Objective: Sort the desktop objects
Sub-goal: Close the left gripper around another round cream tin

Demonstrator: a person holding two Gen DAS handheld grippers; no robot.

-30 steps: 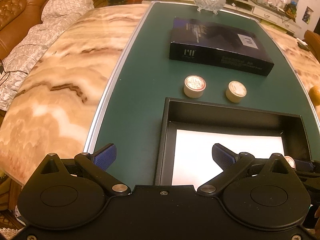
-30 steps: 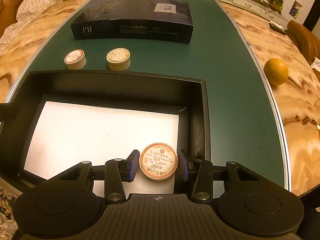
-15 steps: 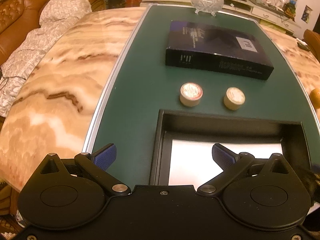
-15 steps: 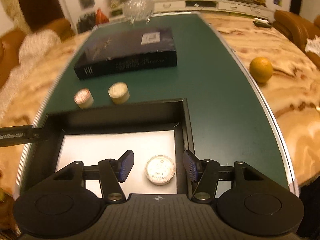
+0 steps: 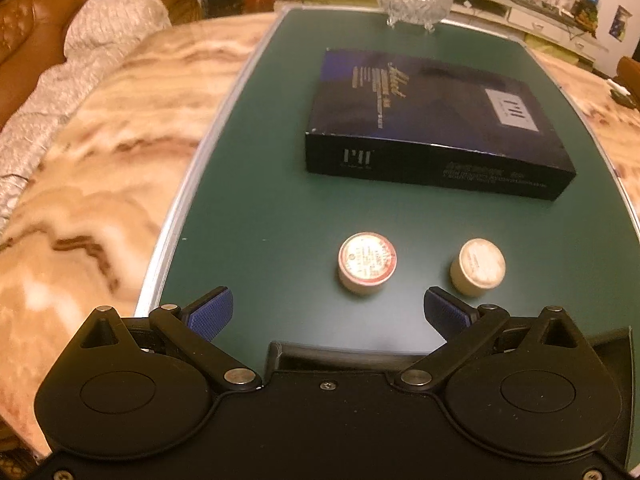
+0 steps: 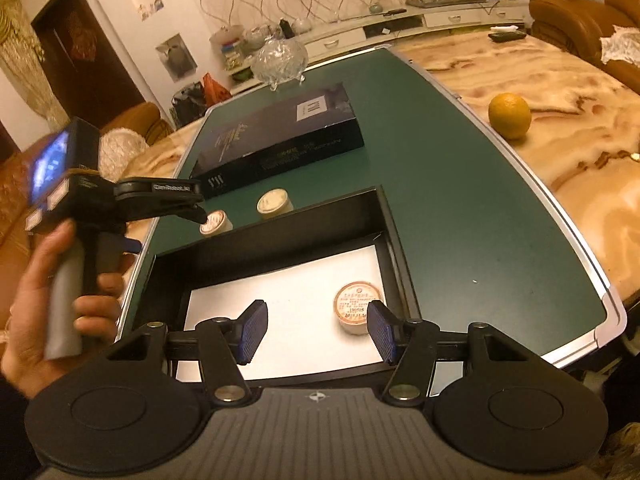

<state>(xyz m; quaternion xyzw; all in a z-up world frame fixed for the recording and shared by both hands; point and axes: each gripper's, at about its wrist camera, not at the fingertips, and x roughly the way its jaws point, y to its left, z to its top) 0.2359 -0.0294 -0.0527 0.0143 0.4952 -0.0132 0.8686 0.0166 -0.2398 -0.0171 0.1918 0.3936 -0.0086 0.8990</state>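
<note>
Jaws wide and empty, my left gripper hung just near of the red-rimmed tin on the counter, so I judged a centred straddle before squeezing best, right gripper parted, empty over the tray.

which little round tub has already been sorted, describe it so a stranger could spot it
Find the open black tray on the green mat. One small round tub sits on its white liner, near the right wall. It is the only tub inside; the other two stand outside on the mat.
</note>
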